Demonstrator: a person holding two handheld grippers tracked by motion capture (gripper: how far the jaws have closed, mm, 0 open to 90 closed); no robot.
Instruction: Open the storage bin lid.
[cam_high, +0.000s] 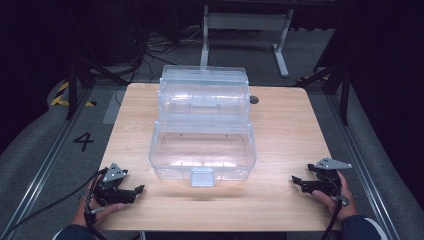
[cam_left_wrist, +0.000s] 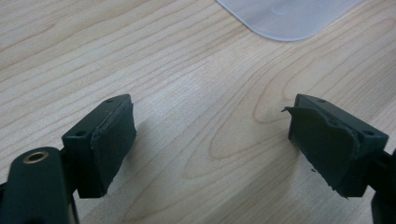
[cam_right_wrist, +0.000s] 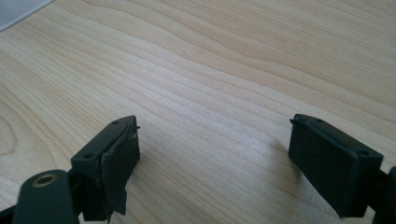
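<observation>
The clear box (cam_high: 202, 150) is seen mid-desk (cam_high: 280, 200), its long axis running across between both sets of fingers, up and inward from the released, empty left gripper (cam_high: 136, 190) and right gripper (cam_high: 296, 180), neither hand being clearly nearer.

Black gripper (cam_high: 141, 189) bodies, grey plates, dark sleeves.

The right gripper (cam_right_wrist: 212, 161) hangs just above the wooden table (cam_right_wrist: 224, 70), jaws spread wide with bare wood between them. A pale clear box (cam_right_wrist: 16, 9) edge lies well beyond the left jaw.
</observation>
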